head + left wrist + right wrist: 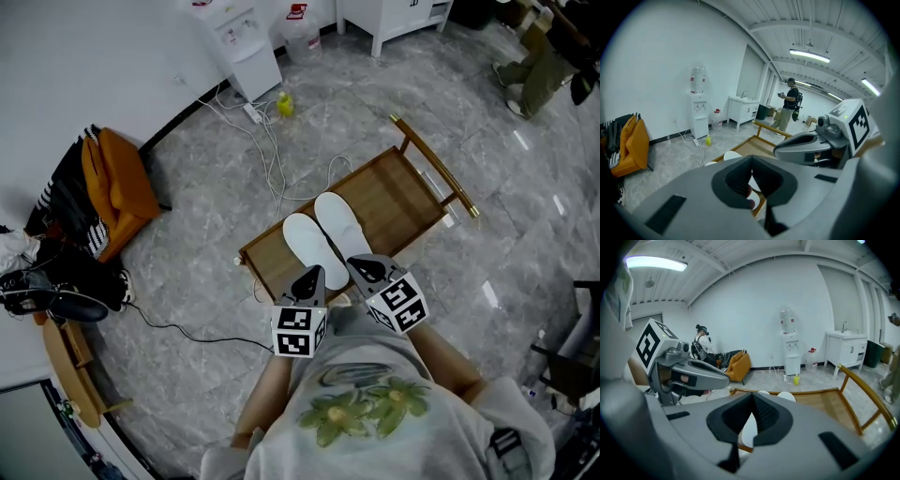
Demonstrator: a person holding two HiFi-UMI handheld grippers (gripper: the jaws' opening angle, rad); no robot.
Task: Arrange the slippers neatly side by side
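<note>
We see two plain white slippers (323, 234) lying side by side and touching on a wooden bench (403, 192) at frame centre. Their near ends are covered by the left gripper (309, 279) and right gripper (368, 270), both clenched on nothing. The gripper views show only white slivers past the jaws.

bare office-like workroom, grey marble-tile floor (197, 272), white walls (94, 56), water dispenser (242, 45), white sink cabinet (394, 21), ceiling strip lights (809, 56), loose cables (270, 155) across floor
</note>
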